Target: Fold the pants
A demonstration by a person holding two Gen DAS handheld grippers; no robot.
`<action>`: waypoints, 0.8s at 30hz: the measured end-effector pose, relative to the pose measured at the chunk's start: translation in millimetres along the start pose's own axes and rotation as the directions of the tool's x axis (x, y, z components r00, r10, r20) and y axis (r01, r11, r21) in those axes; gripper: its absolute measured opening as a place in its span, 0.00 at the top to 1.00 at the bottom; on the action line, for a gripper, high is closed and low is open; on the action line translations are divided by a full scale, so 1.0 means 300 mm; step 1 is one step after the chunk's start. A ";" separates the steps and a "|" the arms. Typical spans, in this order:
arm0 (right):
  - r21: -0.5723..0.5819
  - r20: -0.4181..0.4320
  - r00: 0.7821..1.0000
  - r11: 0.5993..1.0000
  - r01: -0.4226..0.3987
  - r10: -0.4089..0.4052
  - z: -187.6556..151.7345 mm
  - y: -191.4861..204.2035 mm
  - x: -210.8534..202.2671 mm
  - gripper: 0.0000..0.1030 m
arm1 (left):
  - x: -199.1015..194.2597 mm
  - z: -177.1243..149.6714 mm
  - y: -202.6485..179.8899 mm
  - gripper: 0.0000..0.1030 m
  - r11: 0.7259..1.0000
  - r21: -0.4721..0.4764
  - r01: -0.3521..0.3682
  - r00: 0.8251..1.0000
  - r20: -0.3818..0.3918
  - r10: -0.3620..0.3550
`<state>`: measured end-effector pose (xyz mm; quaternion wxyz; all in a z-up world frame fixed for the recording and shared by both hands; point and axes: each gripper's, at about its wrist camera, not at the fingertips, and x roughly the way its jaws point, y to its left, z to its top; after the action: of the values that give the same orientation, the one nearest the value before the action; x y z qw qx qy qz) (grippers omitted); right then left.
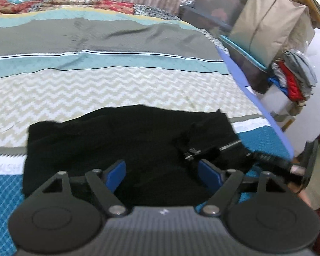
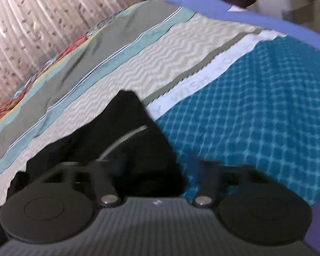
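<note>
Black pants (image 1: 117, 140) lie folded in a flat bundle on the patterned bedspread (image 1: 117, 85). My left gripper (image 1: 163, 171) hovers over their near edge, open, with its blue pads wide apart and nothing between them. The right gripper (image 1: 188, 147) reaches in from the right onto the bundle's right part. In the right wrist view the pants (image 2: 125, 132) show a silver zip (image 2: 123, 138), and their right corner lies under my right gripper (image 2: 157, 162). Its fingers are blurred but stand apart, not pressing the cloth.
The bed's blue edge (image 1: 256, 98) runs down the right side. Beyond it stand stacked storage boxes (image 1: 224, 6), a beige bag (image 1: 266, 27) and a pile of clothes (image 1: 294, 79). A curtain (image 2: 31, 21) hangs behind the bed. Teal quilt (image 2: 256, 106) spreads to the right of the pants.
</note>
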<state>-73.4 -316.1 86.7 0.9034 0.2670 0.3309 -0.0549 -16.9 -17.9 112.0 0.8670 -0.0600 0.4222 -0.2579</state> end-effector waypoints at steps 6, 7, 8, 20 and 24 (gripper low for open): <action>-0.283 0.124 0.989 0.958 -0.038 0.076 -0.076 0.226 -0.150 0.77 | 0.071 0.126 -0.099 0.07 0.998 0.008 0.070 0.996 -0.051 -0.069; -0.326 0.132 0.986 0.944 -0.052 0.100 -0.094 0.264 -0.168 0.77 | 0.088 0.145 -0.113 0.04 0.997 0.015 0.074 0.995 -0.062 -0.073; -0.363 0.134 0.984 0.930 -0.063 0.118 -0.111 0.298 -0.174 0.77 | 0.109 0.166 -0.131 0.03 0.997 0.021 0.074 0.995 -0.071 -0.072; -0.548 0.133 0.968 0.830 -0.105 0.211 -0.167 0.420 -0.176 0.77 | 0.359 0.222 -0.194 0.72 0.989 0.005 0.145 0.963 -0.231 -0.140; -0.561 0.117 0.961 0.815 -0.143 0.249 -0.153 0.453 -0.174 0.77 | 0.257 0.229 -0.132 0.77 0.986 0.006 0.166 0.972 -0.168 -0.162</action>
<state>-102.5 -180.8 150.8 0.9693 0.0242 0.2179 0.1109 59.1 -98.2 114.5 0.8049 -0.0644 0.4843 -0.3369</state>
